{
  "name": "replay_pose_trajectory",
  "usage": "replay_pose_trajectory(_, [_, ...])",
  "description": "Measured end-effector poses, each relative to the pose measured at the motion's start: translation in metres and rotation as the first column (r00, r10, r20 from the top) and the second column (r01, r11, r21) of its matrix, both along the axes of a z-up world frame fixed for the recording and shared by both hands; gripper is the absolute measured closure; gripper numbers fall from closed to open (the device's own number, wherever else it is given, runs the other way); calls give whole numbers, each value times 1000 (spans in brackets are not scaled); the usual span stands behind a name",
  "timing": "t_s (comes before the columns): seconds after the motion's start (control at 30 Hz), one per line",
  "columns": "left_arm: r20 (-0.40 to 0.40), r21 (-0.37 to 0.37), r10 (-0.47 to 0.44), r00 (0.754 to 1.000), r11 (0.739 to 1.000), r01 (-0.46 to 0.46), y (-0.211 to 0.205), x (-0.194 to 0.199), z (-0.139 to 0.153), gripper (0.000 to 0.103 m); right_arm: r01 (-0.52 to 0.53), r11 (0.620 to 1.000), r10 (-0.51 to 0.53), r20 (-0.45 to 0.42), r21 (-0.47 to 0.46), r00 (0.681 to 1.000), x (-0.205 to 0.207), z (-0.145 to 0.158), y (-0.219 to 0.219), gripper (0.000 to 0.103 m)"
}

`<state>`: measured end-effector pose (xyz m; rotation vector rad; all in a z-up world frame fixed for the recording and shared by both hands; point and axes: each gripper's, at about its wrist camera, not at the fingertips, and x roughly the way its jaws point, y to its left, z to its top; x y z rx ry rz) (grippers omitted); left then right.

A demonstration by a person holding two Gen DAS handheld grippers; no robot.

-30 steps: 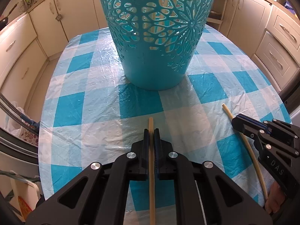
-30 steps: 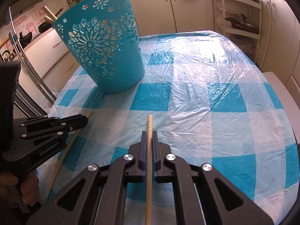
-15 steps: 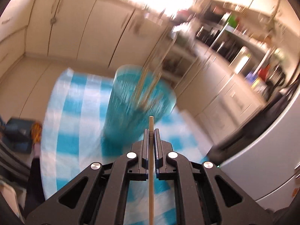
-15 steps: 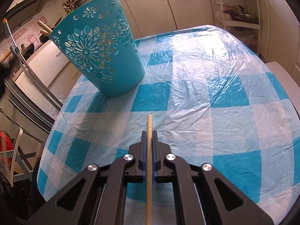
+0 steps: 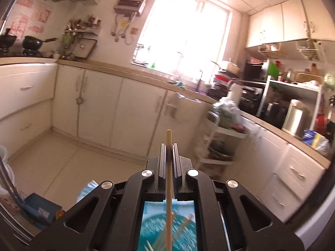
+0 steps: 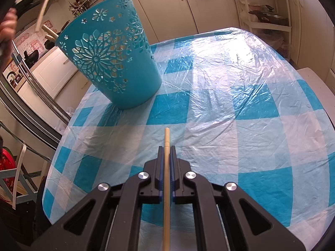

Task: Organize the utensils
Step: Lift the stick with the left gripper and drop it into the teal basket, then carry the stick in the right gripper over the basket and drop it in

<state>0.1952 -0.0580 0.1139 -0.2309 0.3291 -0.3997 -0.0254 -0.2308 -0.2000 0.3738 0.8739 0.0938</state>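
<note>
My left gripper (image 5: 168,146) is shut on a pale wooden chopstick (image 5: 168,167), high over the teal cut-out basket (image 5: 159,228). The basket shows blurred below, between the gripper's arms, with several chopsticks in it. In the right wrist view the same basket (image 6: 117,69) stands at the table's far left, and chopstick ends (image 6: 49,33) poke over its rim. A hand (image 6: 8,23) at the top left holds the left chopstick (image 6: 45,4) slanting above that rim. My right gripper (image 6: 166,148) is shut on a second chopstick (image 6: 166,188), low over the blue-and-white checked tablecloth (image 6: 230,108).
Cream kitchen cabinets (image 5: 100,108) and a counter run along the walls. A white trolley rack (image 5: 224,138) stands by the cabinets. A metal rail (image 6: 31,87) and a folding stool (image 6: 18,177) are off the table's left edge. A shelf unit (image 6: 266,14) stands behind the table.
My left gripper has lifted its chopstick off the table and risen above the basket, with its view swinging up to the kitchen wall. My right gripper has stayed put.
</note>
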Motion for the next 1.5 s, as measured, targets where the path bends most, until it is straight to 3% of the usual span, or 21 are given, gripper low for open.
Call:
replay_pose_trajectory(0.17, [-14,40,64,998,997,-63,-13,23,-24,98,-1,1000,1,0,1,1000,0,0,1,97])
replay_pose_trajectory(0.33, [-23,95,58,998,994,-55,-30,18,-47,98,-2,1000,2,0,1,1000,1,0,1,97])
replay_pose_trajectory(0.57, [-87,227,3,996,974,16,-47,-5,-78,96,-2,1000,2,0,4,1000,0,0,1,97])
replay_pose_trajectory(0.67, [-119,256,-4,993,966,34,-40,-16,-88,78,-6,1000,6,-1,7,1000,0,0,1,95])
replay_pose_trajectory(0.73, [-116,261,13,993,965,18,-26,-27,-89,53,-13,1000,13,-1,8,1000,0,0,2,94])
replay_pose_trajectory(0.8, [-102,253,37,994,968,-10,-5,-44,-89,46,-16,1000,16,-5,-12,1000,-1,1,4,94])
replay_pose_trajectory(1.0, [-150,205,128,980,974,-96,65,-75,-109,34,-53,987,51,-19,-151,999,-3,6,20,94])
replay_pose_trajectory(1.13, [-262,156,180,948,977,-143,105,-88,-148,32,-88,959,81,-36,-268,996,-2,8,33,97])
replay_pose_trajectory(1.2, [-309,152,188,932,977,-147,112,-92,-168,32,-80,972,72,-44,-220,996,-3,8,29,97])
replay_pose_trajectory(1.37, [-397,187,180,900,976,-113,111,-101,-216,32,-46,996,53,91,-74,994,-22,47,13,97])
replay_pose_trajectory(1.5, [-425,212,168,890,974,-83,97,-105,-237,32,-51,998,42,281,23,959,-25,114,6,97])
